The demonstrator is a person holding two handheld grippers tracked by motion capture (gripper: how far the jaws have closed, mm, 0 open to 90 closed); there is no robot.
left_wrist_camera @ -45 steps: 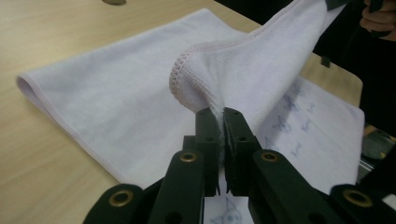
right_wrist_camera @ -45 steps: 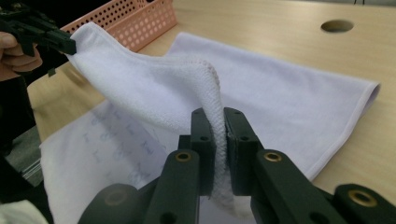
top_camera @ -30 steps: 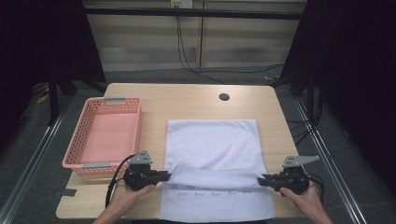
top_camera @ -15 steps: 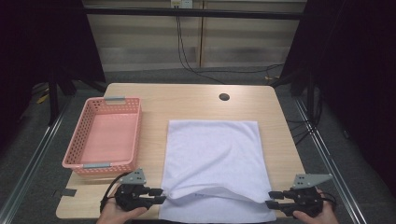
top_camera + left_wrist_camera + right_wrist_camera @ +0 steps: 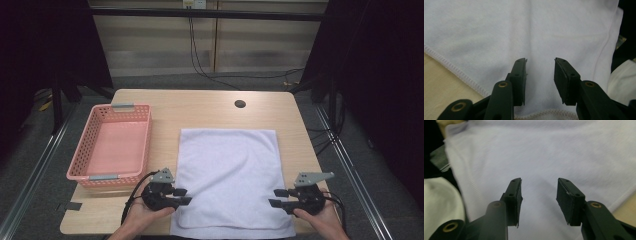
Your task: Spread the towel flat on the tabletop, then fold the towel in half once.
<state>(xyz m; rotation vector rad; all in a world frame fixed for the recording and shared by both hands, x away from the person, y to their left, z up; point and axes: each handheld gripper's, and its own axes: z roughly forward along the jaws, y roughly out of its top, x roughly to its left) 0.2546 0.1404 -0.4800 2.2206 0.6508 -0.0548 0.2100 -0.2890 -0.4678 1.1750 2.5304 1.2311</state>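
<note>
Both grippers let go over the white towel [image 5: 227,177]

The towel lies flat, lower centre of the frame, right of the pink basket [image 5: 112,145]. Left gripper [image 5: 182,196] and right gripper [image 5: 276,197], jaws just opened and apart, nothing between, sit at its lower edges.

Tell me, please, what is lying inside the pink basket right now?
Nothing lies in the pink basket: its bare pink floor shows in the high view. Only a strip under its near wall is covered from that view.
</note>
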